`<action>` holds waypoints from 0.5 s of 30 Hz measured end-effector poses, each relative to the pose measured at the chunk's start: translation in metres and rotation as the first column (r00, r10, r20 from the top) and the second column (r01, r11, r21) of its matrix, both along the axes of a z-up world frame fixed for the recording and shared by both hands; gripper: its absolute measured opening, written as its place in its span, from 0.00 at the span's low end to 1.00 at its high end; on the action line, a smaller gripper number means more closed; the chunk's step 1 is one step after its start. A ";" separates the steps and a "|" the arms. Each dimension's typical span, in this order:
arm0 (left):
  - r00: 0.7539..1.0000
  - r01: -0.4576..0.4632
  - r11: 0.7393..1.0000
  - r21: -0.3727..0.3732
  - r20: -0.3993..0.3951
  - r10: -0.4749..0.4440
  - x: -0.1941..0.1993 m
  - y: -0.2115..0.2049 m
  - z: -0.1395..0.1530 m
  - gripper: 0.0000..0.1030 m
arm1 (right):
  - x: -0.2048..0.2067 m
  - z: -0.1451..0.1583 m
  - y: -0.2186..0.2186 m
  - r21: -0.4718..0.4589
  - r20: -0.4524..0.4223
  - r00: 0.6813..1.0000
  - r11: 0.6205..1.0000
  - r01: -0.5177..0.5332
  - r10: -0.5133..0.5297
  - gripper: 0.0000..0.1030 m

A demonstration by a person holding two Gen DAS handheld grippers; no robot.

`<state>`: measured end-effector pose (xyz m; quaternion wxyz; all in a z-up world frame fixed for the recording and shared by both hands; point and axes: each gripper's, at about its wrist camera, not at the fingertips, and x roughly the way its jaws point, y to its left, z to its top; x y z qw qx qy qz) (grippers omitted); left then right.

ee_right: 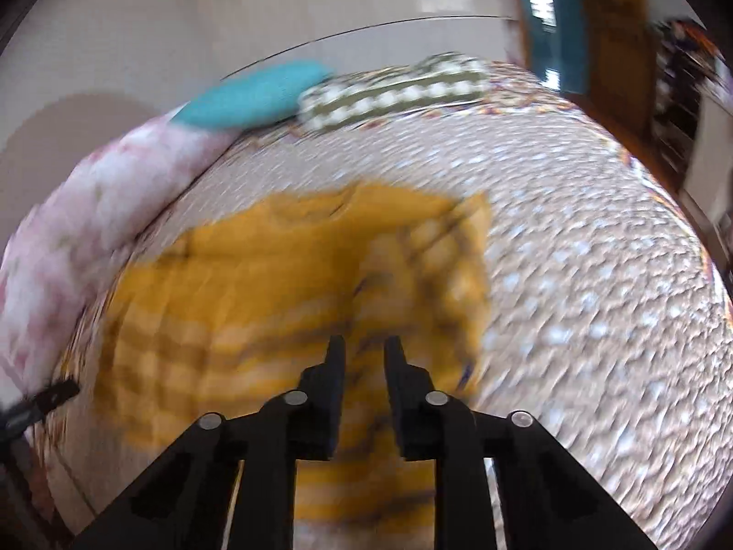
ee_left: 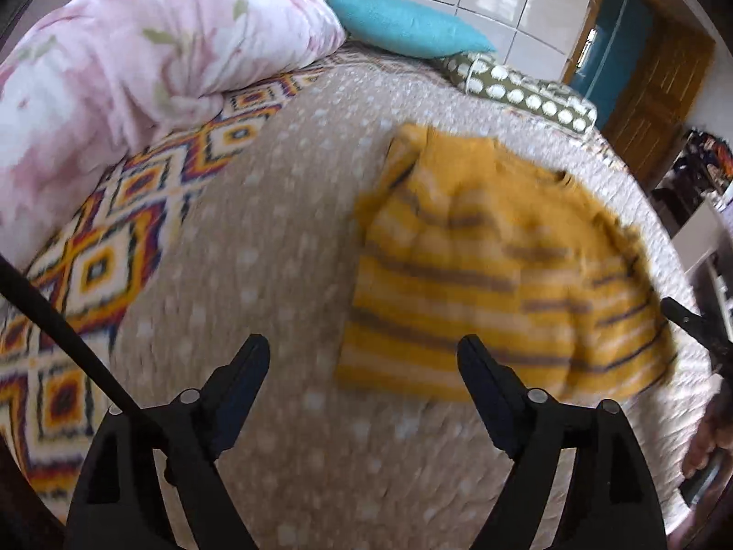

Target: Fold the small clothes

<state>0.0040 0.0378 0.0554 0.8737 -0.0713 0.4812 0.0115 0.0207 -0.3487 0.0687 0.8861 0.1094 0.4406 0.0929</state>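
On the spotted bedspread (ee_left: 284,211), just ahead of us, our left gripper (ee_left: 364,357) stands wide open with nothing between its fingers, its right finger over the near hem corner of the striped yellow top (ee_left: 481,275), which spreads toward one o'clock. Our right gripper (ee_right: 364,353), seen from its own camera, is nearly closed, a narrow gap between the pads; it hangs over the garment's right part, and blur keeps us from telling whether any cloth is pinched, though none shows in the gap. The top (ee_right: 284,284) lies mostly flat, one sleeve turned in toward one o'clock in that view. As we judge it, the step in hand is taking the hem for a fold: it will go best if each claw catches only the hem, at matching corners, and both lift together so the stripes stay square. Farther off, at ten o'clock, lies a pink floral quilt (ee_left: 137,59); at twelve, a teal pillow (ee_left: 403,23) and a green spotted cushion (ee_left: 527,91).
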 end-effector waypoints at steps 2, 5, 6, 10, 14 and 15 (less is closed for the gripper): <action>0.999 -0.020 0.999 0.038 -0.031 0.022 -0.006 -0.001 -0.019 0.81 | -0.006 -0.019 -0.002 -0.034 -0.051 0.999 0.999 0.016 -0.018 0.17; 0.996 -0.045 0.997 0.070 -0.076 0.050 -0.013 0.006 -0.043 0.81 | -0.007 -0.036 -0.024 -0.069 -0.070 0.992 0.993 0.099 -0.104 0.01; 0.997 -0.040 0.996 0.074 -0.057 0.044 -0.016 0.006 -0.044 0.81 | -0.007 -0.035 -0.032 -0.065 -0.072 0.987 0.988 0.139 -0.144 0.00; 1.000 -0.020 0.994 0.106 -0.018 0.022 -0.022 0.001 -0.045 0.83 | -0.013 -0.007 -0.027 -0.133 -0.011 0.975 0.966 0.221 -0.224 0.00; 1.000 -0.019 0.996 0.084 -0.004 0.020 -0.027 0.003 -0.045 0.84 | 0.007 0.011 0.008 -0.201 0.036 0.990 0.969 0.140 -0.136 0.03; 1.000 -0.019 0.997 0.071 -0.001 0.019 -0.028 0.004 -0.046 0.85 | 0.021 0.010 0.017 -0.209 0.025 0.993 0.971 0.119 -0.116 0.03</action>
